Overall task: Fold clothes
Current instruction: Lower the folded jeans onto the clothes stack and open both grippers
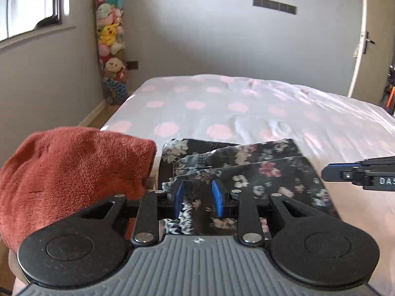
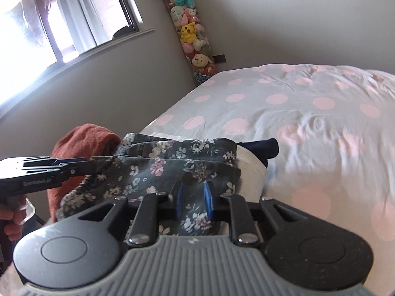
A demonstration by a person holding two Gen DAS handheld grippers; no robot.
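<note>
Bedroom with grey walls; my work surface is a bed (image 1: pixel 246 113) under a white cover with pink dots, a window (image 2: pixel 49 24) to the left and a tall column of plush toys (image 1: pixel 111 44) in the corner. The task's thing, a dark floral garment (image 1: pixel 246 170), lies bunched in layers at the near edge of the bed, between a rust-red fleece item (image 1: pixel 74 167) on its left and white and navy cloth (image 2: pixel 256 157) on its right. My left gripper (image 1: pixel 197 197) stands with blue pads apart over the gathered, elastic-looking edge; cloth lies between the pads, but I cannot tell whether they bite it. My right gripper (image 2: pixel 193 201) likewise has its pads spread above the floral fabric, pinching nothing that I can see. I judge the garment light, limp and thin, prone to sag and slide when lifted. The ruched band and seamed hems look the firmest places to take hold, one per gripper.
</note>
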